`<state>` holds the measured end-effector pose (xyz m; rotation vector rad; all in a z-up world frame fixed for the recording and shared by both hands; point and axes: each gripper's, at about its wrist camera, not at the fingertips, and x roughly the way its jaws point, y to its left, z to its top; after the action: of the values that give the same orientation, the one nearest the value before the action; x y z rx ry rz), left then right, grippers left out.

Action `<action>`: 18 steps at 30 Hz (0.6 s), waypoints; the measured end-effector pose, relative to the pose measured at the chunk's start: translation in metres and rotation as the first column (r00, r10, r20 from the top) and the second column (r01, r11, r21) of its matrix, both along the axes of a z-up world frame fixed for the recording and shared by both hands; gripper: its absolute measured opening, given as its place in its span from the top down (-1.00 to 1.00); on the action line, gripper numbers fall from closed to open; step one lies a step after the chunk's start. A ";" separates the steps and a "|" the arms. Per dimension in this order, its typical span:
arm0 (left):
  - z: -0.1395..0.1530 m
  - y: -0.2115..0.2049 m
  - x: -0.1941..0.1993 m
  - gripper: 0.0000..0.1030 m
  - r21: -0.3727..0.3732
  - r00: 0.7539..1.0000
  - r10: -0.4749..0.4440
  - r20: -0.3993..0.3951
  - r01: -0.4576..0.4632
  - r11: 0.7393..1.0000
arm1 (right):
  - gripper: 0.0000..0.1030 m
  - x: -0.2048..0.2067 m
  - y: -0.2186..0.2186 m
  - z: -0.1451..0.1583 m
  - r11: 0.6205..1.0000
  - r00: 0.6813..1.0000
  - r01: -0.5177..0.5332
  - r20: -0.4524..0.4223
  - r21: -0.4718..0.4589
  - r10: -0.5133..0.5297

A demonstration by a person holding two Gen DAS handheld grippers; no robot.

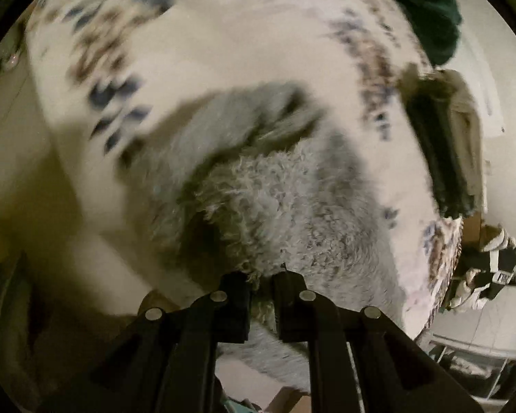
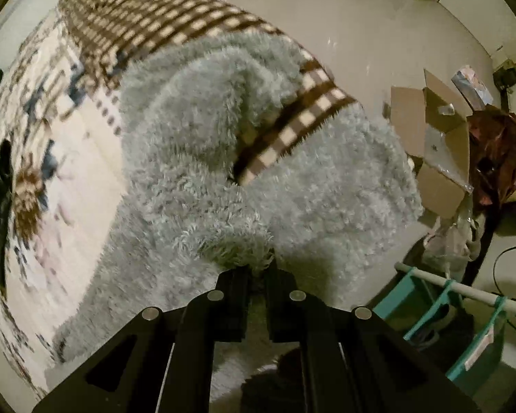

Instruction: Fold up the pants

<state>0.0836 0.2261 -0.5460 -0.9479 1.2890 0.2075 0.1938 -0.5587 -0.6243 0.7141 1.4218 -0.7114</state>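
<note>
Right wrist view is showing the right gripper point(image 2: 258, 268) pinching the near edge of the fluffy grey pants point(image 2: 196, 158) on the patterned bedspread point(image 2: 68, 172), while the left gripper point(image 1: 261, 277) is pinching another edge, apparently mid-fold, next needing both edges carried across together.

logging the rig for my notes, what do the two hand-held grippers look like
The left hand-held gripper and right hand-held gripper look alike: matte black, two blocky fingers on angled linkage bars with triangular cut-outs, and four round silver pivot pins each. No cables, markings or sleeves show.
</note>
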 end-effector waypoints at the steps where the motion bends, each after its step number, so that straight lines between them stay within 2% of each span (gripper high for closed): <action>1: -0.006 0.005 -0.007 0.84 -0.008 1.000 0.008 -0.009 -0.008 1.000 | 0.86 -0.002 0.000 -0.004 1.000 1.000 -0.002 -0.015 0.011 0.002; 4: -0.020 0.006 -0.017 0.78 -0.053 0.999 0.030 -0.023 -0.031 0.998 | 0.85 -0.015 -0.002 -0.021 0.996 0.999 0.022 -0.050 0.088 -0.017; 5: -0.018 0.006 -0.018 0.78 -0.058 0.999 0.042 -0.012 -0.043 0.997 | 0.65 -0.021 -0.004 -0.025 0.992 0.998 0.032 -0.053 0.118 -0.026; 6: -0.015 0.006 -0.020 0.73 -0.057 0.999 0.044 -0.002 -0.044 0.997 | 0.54 -0.023 -0.004 -0.028 0.989 0.998 0.026 -0.058 0.146 -0.018; 8: -0.006 0.001 -0.017 0.42 -0.041 1.000 0.027 -0.011 -0.028 0.999 | 0.11 -0.032 -0.005 -0.022 0.983 0.999 0.020 -0.039 0.183 -0.013; 10: 0.010 -0.007 -0.011 -0.58 0.027 1.000 -0.017 -0.006 0.017 0.999 | -0.12 -0.036 -0.004 -0.008 0.986 1.000 -0.013 0.005 0.164 0.013; 13: 0.029 -0.019 -0.003 -0.61 0.086 0.996 -0.073 0.052 0.068 0.994 | -0.52 -0.026 0.000 0.021 0.992 0.991 -0.110 0.078 0.059 0.105; 16: 0.040 -0.037 0.009 -0.61 0.146 0.990 -0.126 0.062 0.116 0.983 | -0.57 0.005 0.003 0.028 0.978 0.973 -0.208 0.097 -0.026 0.210; 18: 0.042 -0.055 0.018 -0.61 0.180 0.984 -0.170 0.057 0.157 0.971 | -0.57 0.037 0.005 0.019 0.960 0.956 -0.271 0.094 -0.065 0.276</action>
<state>0.1015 0.1707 -0.5040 -0.6898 1.2539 0.1536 0.2306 -0.5539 -0.6051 0.4933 1.3698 -0.4858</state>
